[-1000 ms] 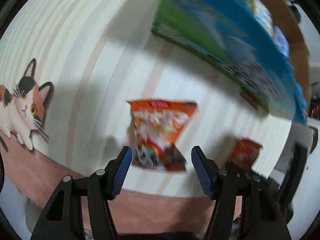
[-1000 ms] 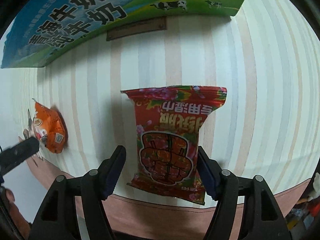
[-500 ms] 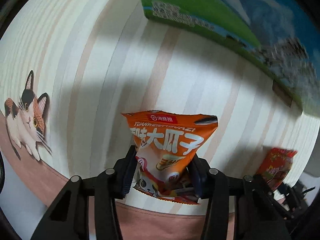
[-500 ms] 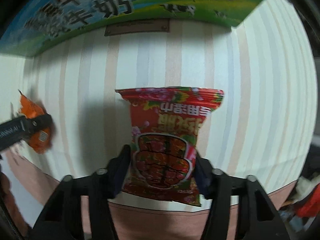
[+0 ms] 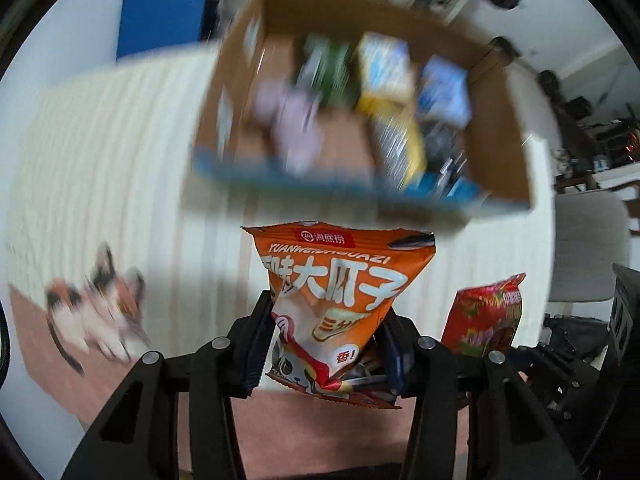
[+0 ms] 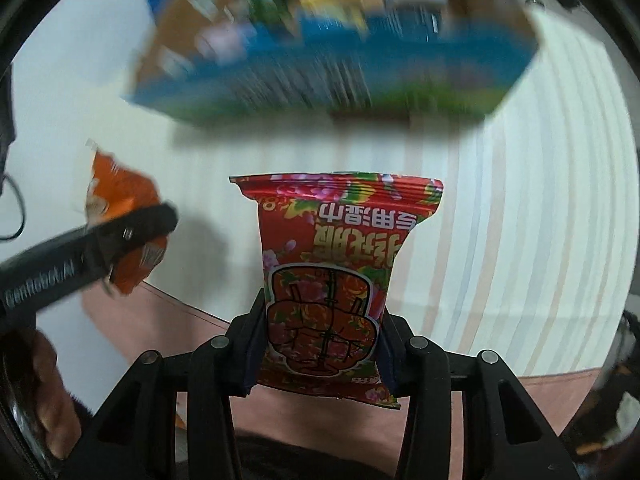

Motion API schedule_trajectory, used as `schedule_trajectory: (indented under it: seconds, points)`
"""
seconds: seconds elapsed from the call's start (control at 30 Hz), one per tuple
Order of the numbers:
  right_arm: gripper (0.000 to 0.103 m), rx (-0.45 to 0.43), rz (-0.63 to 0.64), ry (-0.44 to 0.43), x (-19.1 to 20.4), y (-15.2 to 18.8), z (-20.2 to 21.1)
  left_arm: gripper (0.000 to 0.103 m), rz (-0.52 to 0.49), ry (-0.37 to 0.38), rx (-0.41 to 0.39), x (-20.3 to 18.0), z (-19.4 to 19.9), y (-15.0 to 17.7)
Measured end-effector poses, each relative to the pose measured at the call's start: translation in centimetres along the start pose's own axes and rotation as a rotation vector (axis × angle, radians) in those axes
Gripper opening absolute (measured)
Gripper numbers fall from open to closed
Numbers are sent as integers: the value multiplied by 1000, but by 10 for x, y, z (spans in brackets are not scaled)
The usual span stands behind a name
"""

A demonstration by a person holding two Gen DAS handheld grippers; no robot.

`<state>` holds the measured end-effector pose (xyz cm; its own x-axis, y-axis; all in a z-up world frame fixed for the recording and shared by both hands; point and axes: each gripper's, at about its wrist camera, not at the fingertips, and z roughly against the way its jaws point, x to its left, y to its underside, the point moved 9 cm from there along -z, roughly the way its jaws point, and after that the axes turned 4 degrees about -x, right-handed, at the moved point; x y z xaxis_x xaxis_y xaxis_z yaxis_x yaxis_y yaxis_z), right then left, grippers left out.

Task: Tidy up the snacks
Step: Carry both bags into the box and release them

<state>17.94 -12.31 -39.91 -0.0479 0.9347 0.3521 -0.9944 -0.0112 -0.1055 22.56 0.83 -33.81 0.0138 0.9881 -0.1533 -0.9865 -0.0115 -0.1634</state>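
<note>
Up close, left gripper (image 5: 324,344) pinches the orange snack bag (image 5: 340,300) by its lower part, and right gripper (image 6: 320,348) is closing on the red snack bag (image 6: 332,280) w/ pads pressing its sides; both bags hang above the striped tablecloth (image 6: 520,240). Bottom edges of both bags are partly hidden behind the fingers. Farther off, the cardboard box (image 5: 508,128) holds other packets, too blurred to identify.

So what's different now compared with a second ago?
Both grippers closed on a packet and lifted it off the striped tablecloth. The left gripper went from open around the orange seed packet to clamped on it; the right gripper did the same with the red floral packet. The cardboard box of snacks stayed put, now seen from above.
</note>
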Motion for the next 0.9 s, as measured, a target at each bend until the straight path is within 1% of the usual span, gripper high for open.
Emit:
schedule_trajectory:
  seconds: [0.03, 0.1, 0.17, 0.2, 0.23, 0.3, 0.37, 0.43, 0.47, 0.5, 0.57, 0.7, 0.9]
  points:
    - [48, -30, 4, -16, 7, -12, 14, 45, -18, -7, -27, 2, 14, -20]
    - [48, -80, 8, -43, 16, -41, 38, 45, -60, -47, -66, -1, 25, -59]
    - [48, -117, 1, -53, 21, -68, 52, 45, -104, -120, -91, 5, 29, -102]
    - [48, -141, -7, -51, 25, -88, 55, 45, -110, -150, -91, 9, 26, -117]
    - [48, -151, -15, -52, 26, -104, 56, 45, -118, -167, -75, 12, 20, -134]
    - [48, -140, -44, -68, 26, -138, 46, 45, -121, -186, -23, 14, 3, -159]
    - [48, -127, -55, -68, 28, -158, 29, 45, -150, -238, 6, 16, -12, -186]
    - [48, -114, -53, -40, 30, -176, 8, 45, -188, -301, 34, 19, -31, -203]
    - [48, -106, -50, -27, 31, -181, -2, 45, -204, -318, 48, 19, -39, -205]
    - [48, -96, -48, -22, 27, -189, -4, 45, -221, -341, 69, 21, -48, -210]
    - [48, -68, -49, -12, 27, -196, -20, 45, -225, -365, 94, 25, -62, -222]
    - [48, -27, -53, -11, 25, -195, -43, 45, -217, -355, 139, 26, -82, -231]
    - [48, 5, -54, 3, 21, -200, -69, 45, -211, -352, 195, 30, -102, -237]
